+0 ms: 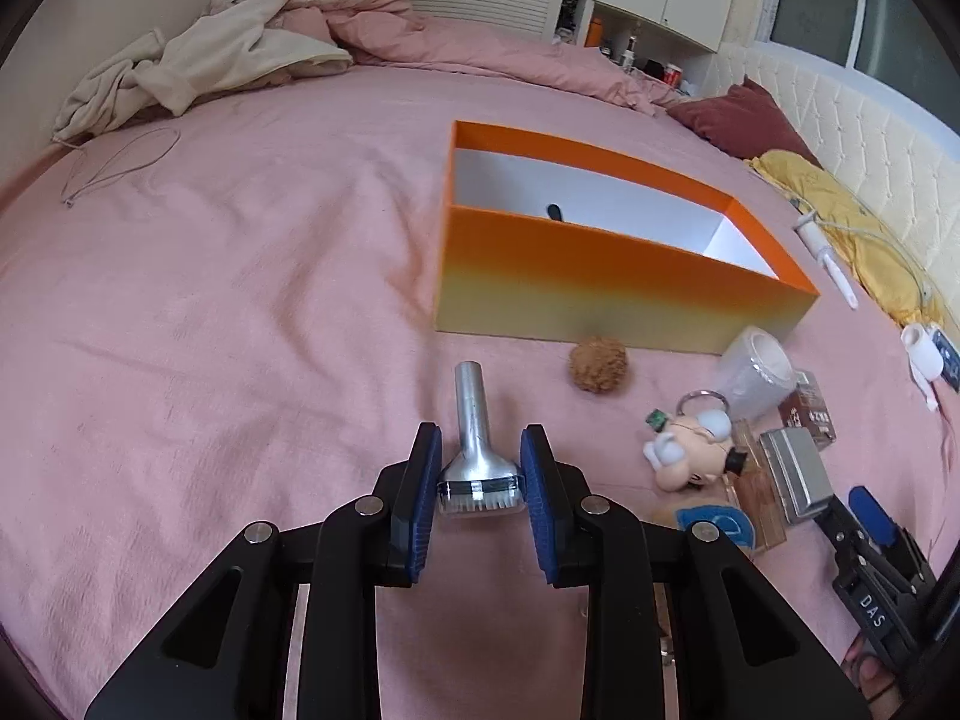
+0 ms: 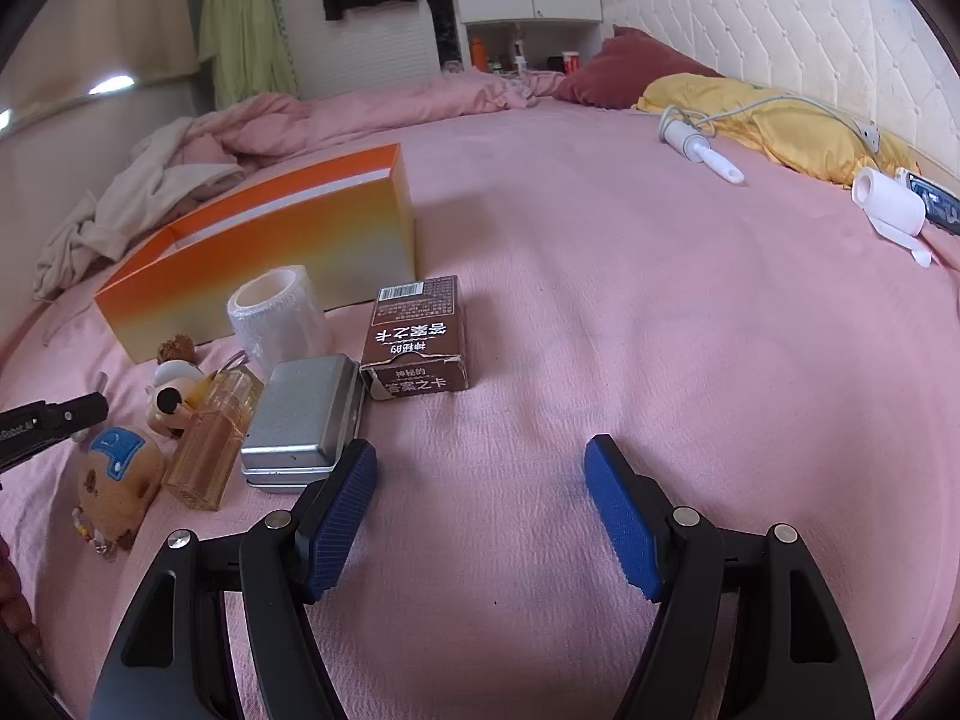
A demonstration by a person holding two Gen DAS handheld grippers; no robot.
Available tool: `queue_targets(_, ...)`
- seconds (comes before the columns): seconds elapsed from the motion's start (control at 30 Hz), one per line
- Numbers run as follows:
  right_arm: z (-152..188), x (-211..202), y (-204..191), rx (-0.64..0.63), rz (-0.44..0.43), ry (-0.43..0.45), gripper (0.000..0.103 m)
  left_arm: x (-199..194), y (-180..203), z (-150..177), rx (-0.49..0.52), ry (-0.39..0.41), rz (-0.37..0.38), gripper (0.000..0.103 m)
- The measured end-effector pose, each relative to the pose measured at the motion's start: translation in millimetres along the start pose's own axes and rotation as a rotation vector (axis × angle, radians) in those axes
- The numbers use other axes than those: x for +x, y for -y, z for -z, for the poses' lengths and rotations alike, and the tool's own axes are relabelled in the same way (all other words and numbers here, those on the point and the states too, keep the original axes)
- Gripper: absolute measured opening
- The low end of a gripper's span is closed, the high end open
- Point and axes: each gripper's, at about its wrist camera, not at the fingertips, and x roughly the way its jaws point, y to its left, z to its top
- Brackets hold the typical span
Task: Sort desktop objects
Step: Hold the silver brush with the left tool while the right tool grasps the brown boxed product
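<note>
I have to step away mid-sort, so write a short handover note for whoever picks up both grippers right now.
Left hand-held gripper: blue pads flank the head of the silver metal brush lying on the pink bedsheet; contact unclear.
Right hand-held gripper: open, empty, beside the grey metal tin.
Done: one dark item sits in the orange cardboard box.
Left: brush, tin, brown carton, amber bottle, clear tape roll, plush toys, walnut.

"DAS" in white on right gripper (image 1: 864,546) body, left wrist view. "Robot.AI", partly cut off, on left gripper (image 2: 54,414) arm, right wrist view. Brown box (image 2: 417,336): barcode, Chinese print upside down, digits unreadable.
</note>
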Motion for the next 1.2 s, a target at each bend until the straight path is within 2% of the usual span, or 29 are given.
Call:
queue_targets(0.07, -0.6, -0.2, -0.8, -0.002, 0.002, -0.001, 0.072, 10.9, 8.2, 8.9, 0.027, -0.024, -0.025, 0.029)
queue_targets(0.1, -0.3, -0.2, -0.2, -0.001, 0.002, -0.001, 0.072, 12.0, 6.8, 12.2, 0.021, -0.011, -0.024, 0.029)
queue_targets(0.23, -1.1, 1.2, 0.0, -0.004, 0.004, -0.01, 0.072, 9.9, -8.3, 12.6, -0.058, -0.001, 0.053, 0.029)
queue_targets(0.33, -8.2, 1.2, -2.7, -0.009, 0.013, -0.021, 0.072, 8.9, -7.2, 13.8, -0.049, 0.003, 0.048, 0.029)
queue_targets(0.47, -34.6, 0.7, -0.5, 0.035, -0.04, 0.007, 0.072, 9.0, -7.5, 14.8, -0.055, 0.006, 0.056, 0.029)
queue_targets(0.53, -51.6, 7.9, -3.9, 0.026, -0.048, -0.007, 0.072, 9.3, -8.6, 15.1, -0.062, 0.007, 0.064, 0.029)
queue_targets(0.57, -60.1, 11.4, -5.6, 0.022, -0.053, -0.014, 0.071, 9.4, -8.9, 15.2, -0.063, 0.008, 0.066, 0.029)
queue_targets(0.6, -68.2, 15.1, -7.9, 0.016, -0.056, -0.022, 0.066, 9.8, -8.8, 15.1, -0.063, 0.009, 0.066, 0.029)
queue_targets(0.7, -80.4, 34.5, -24.0, -0.05, -0.024, -0.096, 0.051, 10.4, -8.7, 15.3, -0.062, 0.011, 0.066, 0.029)
queue_targets(0.8, -76.1, 63.9, -36.0, -0.098, 0.033, -0.232, 0.051, 10.9, -8.4, 15.8, -0.061, 0.012, 0.064, 0.029)
queue_targets(0.87, -68.2, 70.6, -36.9, -0.11, 0.054, -0.226, 0.051, 11.1, -8.1, 16.1, -0.06, 0.012, 0.063, 0.029)
queue_targets(0.93, -63.8, 71.4, -34.5, -0.101, 0.057, -0.216, 0.04, 11.0, -8.7, 16.1, -0.061, 0.012, 0.064, 0.029)
queue_targets(1.2, -58.1, 60.9, -9.3, 0.03, -0.049, -0.166, 0.04, 10.3, -9.6, 15.4, -0.06, 0.012, 0.063, 0.029)
